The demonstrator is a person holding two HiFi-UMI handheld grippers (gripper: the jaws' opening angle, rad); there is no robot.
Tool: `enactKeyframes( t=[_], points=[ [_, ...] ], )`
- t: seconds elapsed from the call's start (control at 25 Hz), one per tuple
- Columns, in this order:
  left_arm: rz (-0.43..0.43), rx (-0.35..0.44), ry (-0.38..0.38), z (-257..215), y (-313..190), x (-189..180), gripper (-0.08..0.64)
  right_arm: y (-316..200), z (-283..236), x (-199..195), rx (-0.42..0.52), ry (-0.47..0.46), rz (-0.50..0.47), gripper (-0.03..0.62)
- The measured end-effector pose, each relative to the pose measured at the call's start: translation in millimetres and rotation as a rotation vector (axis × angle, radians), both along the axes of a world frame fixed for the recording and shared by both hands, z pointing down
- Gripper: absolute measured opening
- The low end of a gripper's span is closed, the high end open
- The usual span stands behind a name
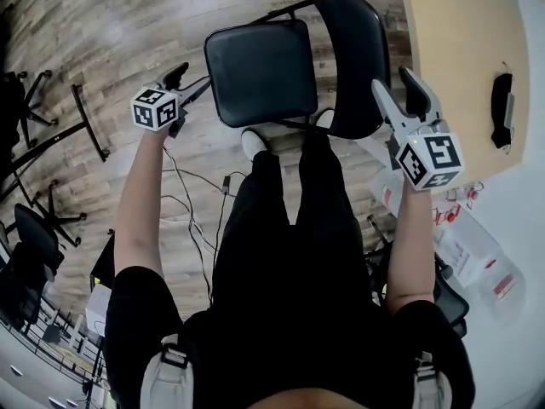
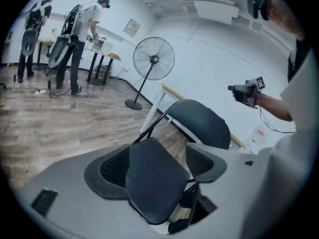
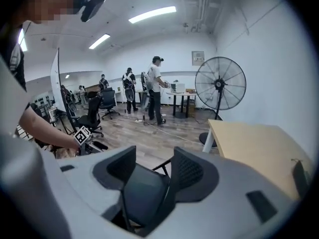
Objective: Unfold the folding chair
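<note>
The black folding chair point(image 1: 260, 71), with a padded seat and a thin metal frame, shows through the gap of both claws and neither touches it. The left gripper point(image 1: 189, 81) and the right gripper point(image 1: 400, 92) are both released, with their jaws wide apart and empty, one raised at each side of the seat. The chair stands unfolded on the grey wooden-plank floor point(image 1: 128, 24). Its front seat edge is just beyond the person's white shoes point(image 1: 253, 141), and its backrest's right edge is near the pale wooden table point(image 1: 460, 58). Bare floor lies to the left, with thin cables point(image 1: 192, 211) and black office chairs point(image 1: 38, 228) farther out.
</note>
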State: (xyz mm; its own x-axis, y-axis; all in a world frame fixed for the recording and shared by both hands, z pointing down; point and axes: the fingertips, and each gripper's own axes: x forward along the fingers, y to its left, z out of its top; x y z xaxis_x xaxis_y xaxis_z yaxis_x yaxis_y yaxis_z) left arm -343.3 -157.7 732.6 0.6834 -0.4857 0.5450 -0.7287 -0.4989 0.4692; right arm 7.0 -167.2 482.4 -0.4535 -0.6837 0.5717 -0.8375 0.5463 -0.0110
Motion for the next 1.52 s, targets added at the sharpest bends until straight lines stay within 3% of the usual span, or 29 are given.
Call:
enactKeyframes(
  t=[0.24, 0.44, 0.68, 0.84, 1.24, 1.52],
  points=[
    [0.012, 0.181, 0.068, -135.9, 44.9, 53.7, 0.285, 46.9, -49.9, -44.3, 0.125, -0.089, -0.137, 0.238],
    [0.088, 0.29, 0.046, -227.4, 100.3, 91.5, 0.273, 87.5, -83.8, -72.8, 0.135, -0.184, -0.231, 0.233],
    [0.108, 0.387, 0.1, -315.4, 139.8, 125.3, 0.256, 136.7, -120.8, -78.6, 0.155, -0.296, -0.25, 0.219],
    [0.094, 0.446, 0.098, -350.6, 155.4, 146.0, 0.241, 162.0, -135.9, -80.1, 0.133, -0.38, -0.232, 0.218],
    [0.005, 0.56, 0.116, -401.2, 190.7, 170.3, 0.202, 202.6, -163.0, -96.5, 0.199, -0.39, -0.309, 0.207],
    [0.037, 0.57, 0.118, -411.8, 195.9, 177.0, 0.202, 200.5, -178.2, -102.2, 0.224, -0.4, -0.337, 0.19]
  ],
)
